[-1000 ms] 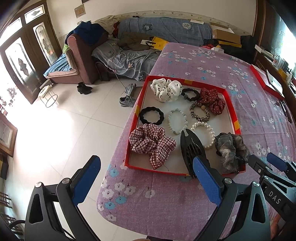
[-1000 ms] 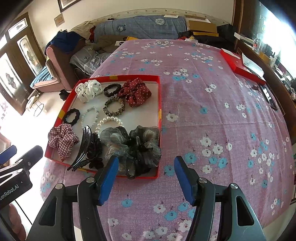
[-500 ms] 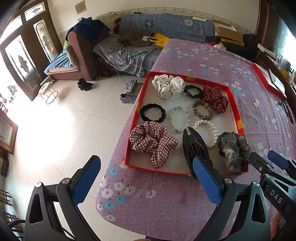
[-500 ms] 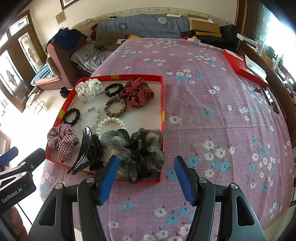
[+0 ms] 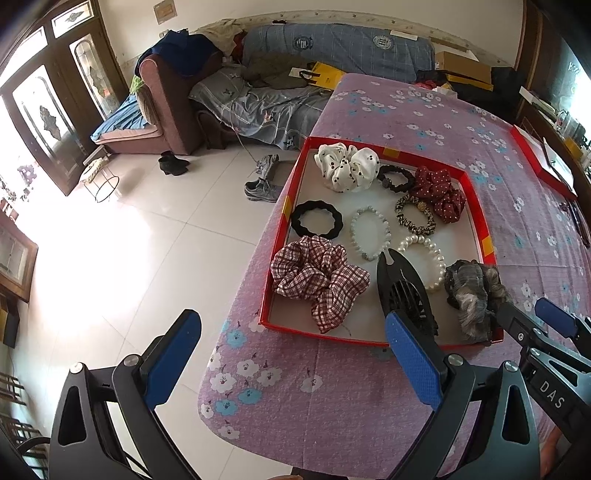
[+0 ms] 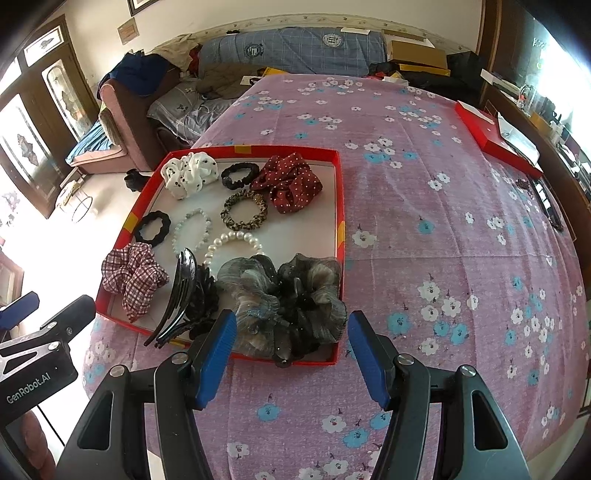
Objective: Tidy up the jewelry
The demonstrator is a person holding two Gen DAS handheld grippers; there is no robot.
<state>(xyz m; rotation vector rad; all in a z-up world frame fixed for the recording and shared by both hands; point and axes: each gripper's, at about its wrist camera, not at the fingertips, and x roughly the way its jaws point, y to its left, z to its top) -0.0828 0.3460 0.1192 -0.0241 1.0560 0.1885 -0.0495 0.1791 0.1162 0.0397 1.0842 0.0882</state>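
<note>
Both grippers, left gripper [image 5: 291, 354] and right gripper [image 6: 291, 354], are hovering, fingers wide, empty. Grey scrunchie [image 6: 284, 299] in the red tray [image 6: 341, 206] looks soft, light; pinch a bunched fold.

A white tiled floor [image 5: 122, 258] shines with glare beside a surface under a pink flowered cloth [image 6: 443, 229]. Dark wooden doors [image 5: 44, 122] with patterned glass stand at the left. A brown armchair [image 5: 166, 107] and a sofa [image 5: 332, 48] under blue covers, piled with clothes, line the pale far wall [image 5: 258, 13]. Black boots [image 5: 173, 164] and grey shoes [image 5: 263, 181] lie on the floor.
</note>
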